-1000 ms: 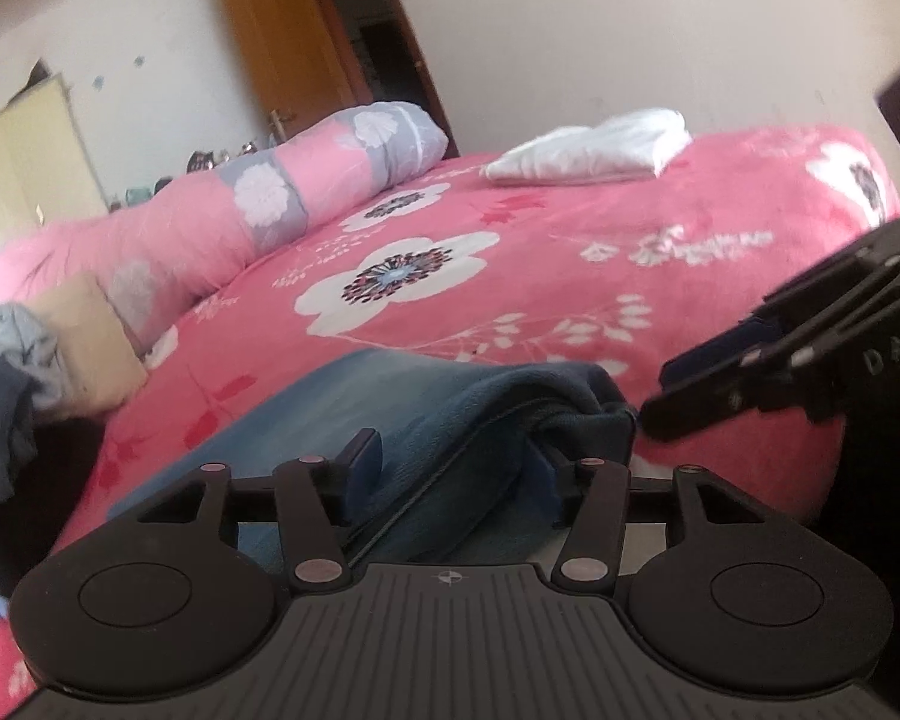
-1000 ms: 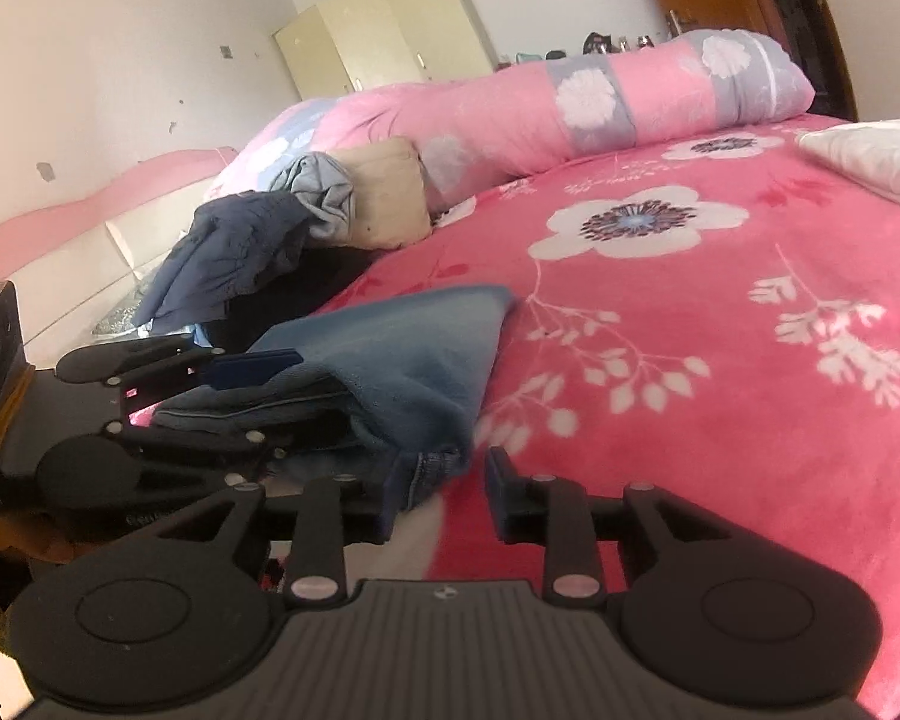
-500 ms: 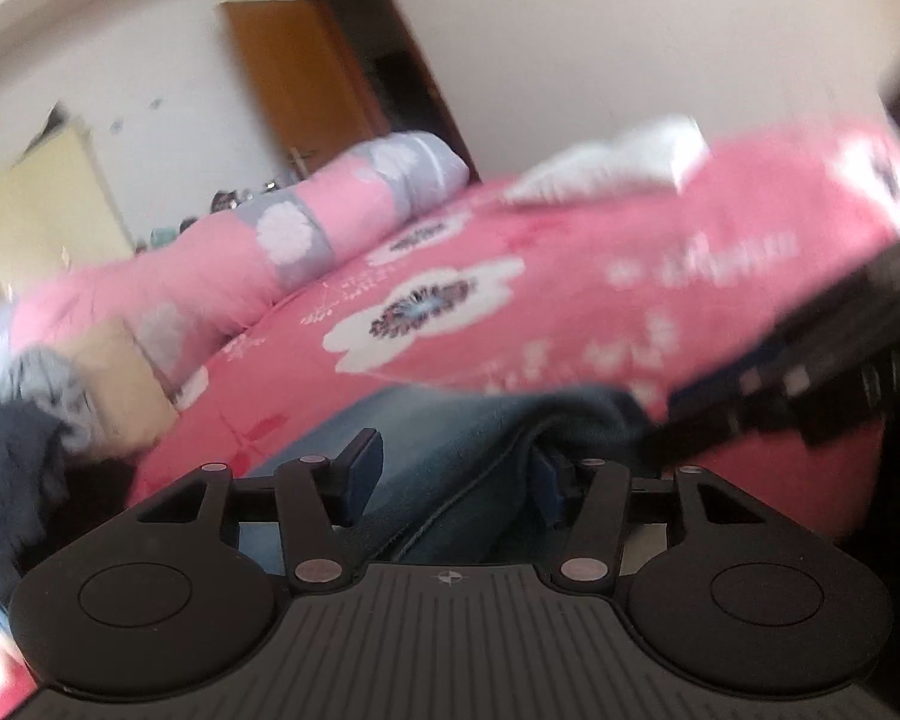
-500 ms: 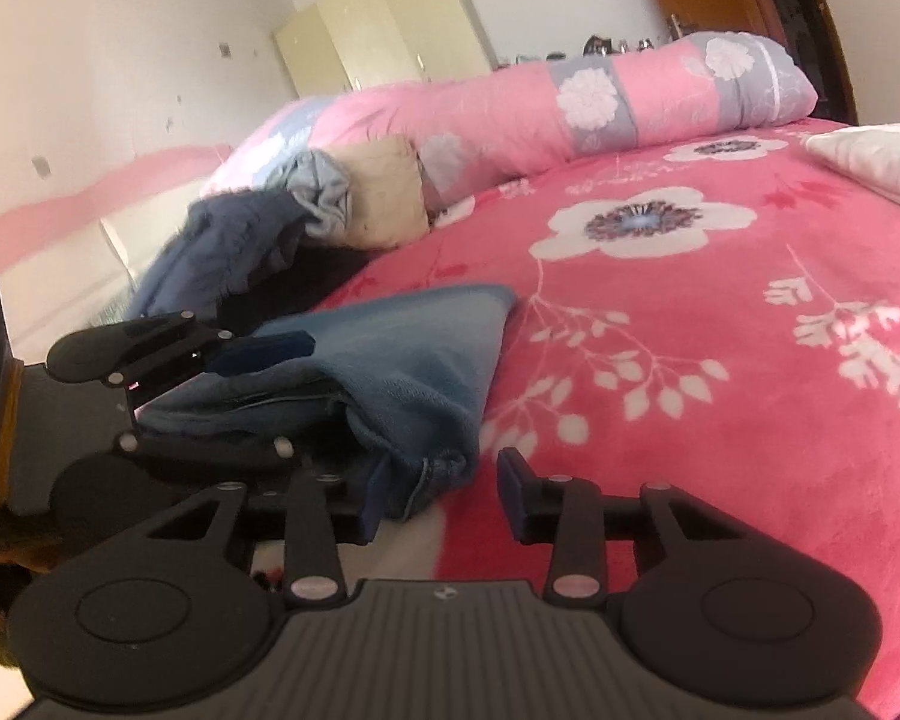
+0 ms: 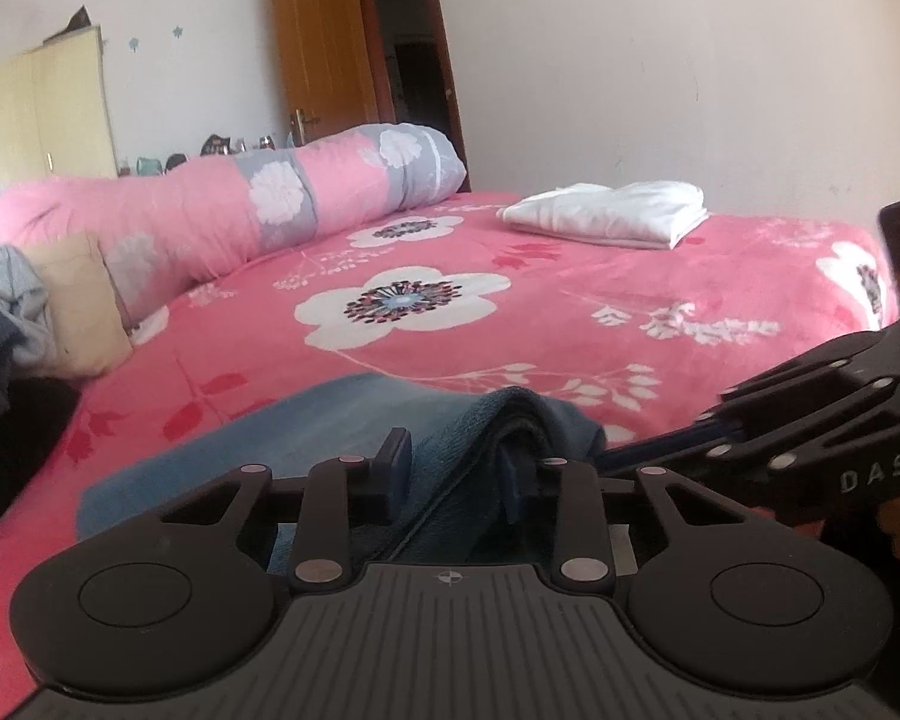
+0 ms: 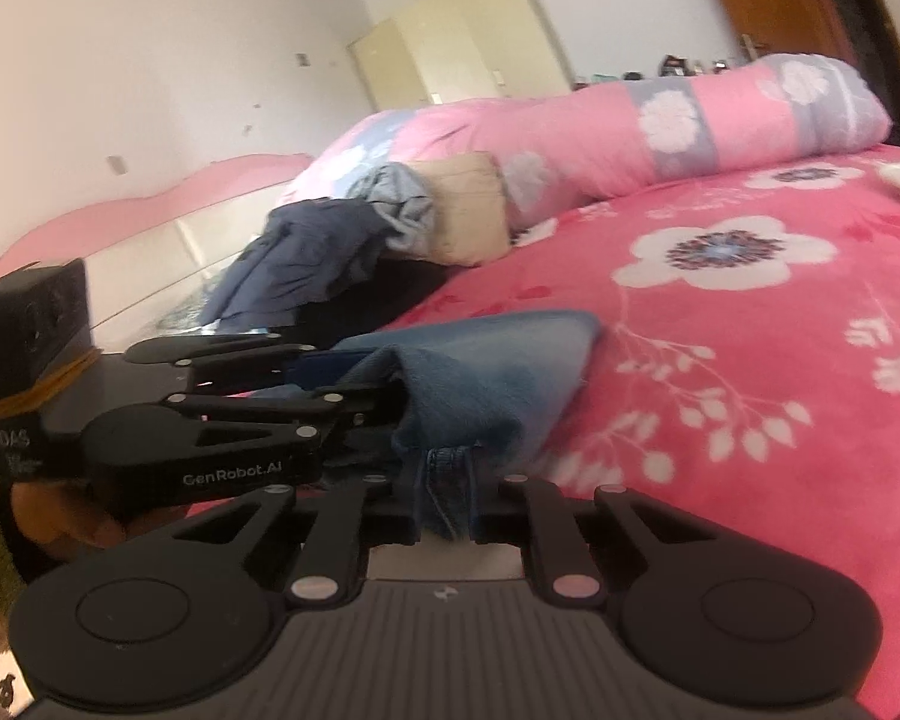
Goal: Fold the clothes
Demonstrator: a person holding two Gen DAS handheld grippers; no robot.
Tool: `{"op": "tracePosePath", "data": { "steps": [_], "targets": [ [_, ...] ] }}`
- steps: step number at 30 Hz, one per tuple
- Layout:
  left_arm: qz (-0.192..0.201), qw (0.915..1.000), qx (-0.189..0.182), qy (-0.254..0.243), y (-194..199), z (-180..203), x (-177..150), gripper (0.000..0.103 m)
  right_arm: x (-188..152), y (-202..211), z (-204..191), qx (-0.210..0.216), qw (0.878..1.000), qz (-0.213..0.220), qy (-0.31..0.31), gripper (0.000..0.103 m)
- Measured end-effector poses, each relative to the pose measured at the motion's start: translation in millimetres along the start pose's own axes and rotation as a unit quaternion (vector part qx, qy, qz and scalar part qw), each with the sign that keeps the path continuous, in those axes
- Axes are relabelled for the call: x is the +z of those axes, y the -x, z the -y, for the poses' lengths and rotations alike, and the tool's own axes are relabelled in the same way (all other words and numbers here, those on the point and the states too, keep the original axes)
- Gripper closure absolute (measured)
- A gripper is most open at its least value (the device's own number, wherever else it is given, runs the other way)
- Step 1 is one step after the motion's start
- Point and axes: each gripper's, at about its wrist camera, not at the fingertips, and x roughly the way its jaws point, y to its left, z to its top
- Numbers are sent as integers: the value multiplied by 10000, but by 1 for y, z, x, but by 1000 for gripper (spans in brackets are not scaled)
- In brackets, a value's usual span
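Note:
A blue denim garment (image 5: 342, 420) lies folded at the near edge of the pink flowered bed (image 5: 570, 312). My left gripper (image 5: 456, 474) has the garment's thick folded edge between its fingers, and its jaws are closing on it. In the right wrist view the left gripper (image 6: 354, 378) clamps that fold from the left. My right gripper (image 6: 444, 519) is closing on the hanging denim hem (image 6: 444, 480), with both pads against the cloth. It reaches in from the right in the left wrist view, where the right gripper (image 5: 636, 456) meets the garment's corner.
A folded white garment (image 5: 612, 216) rests at the far side of the bed. A long pink and grey rolled duvet (image 5: 270, 210) runs along the back. A beige cushion (image 6: 462, 210) and a heap of dark and grey clothes (image 6: 306, 264) sit at the left.
Both pairs of jaws have narrowed onto the denim edge. The left gripper has risen slightly and rolled, lifting the fold. The right gripper now pinches the hem that earlier hung beside its left finger.

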Motion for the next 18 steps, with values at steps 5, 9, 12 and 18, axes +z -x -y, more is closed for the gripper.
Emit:
{"op": "tracePosePath", "data": {
  "steps": [5, 9, 12, 18],
  "targets": [
    [-13, 10000, 1, 65, -1, -5, -1, 79, 10, -23, 1, 294, 9991, -147, 284, 90],
    [-73, 9998, 97, 146, -3, -10, -5, 80, 7, -39, 1, 276, 9992, -151, 248, 90],
    [-80, 9995, 103, 287, -3, -15, -8, 79, 4, -35, -3, 179, 9996, -122, 181, 88],
    [-127, 9997, 175, 109, -1, -13, -9, 78, -6, 3, 13, 110, 9975, 20, -697, 87]
  ]
}}
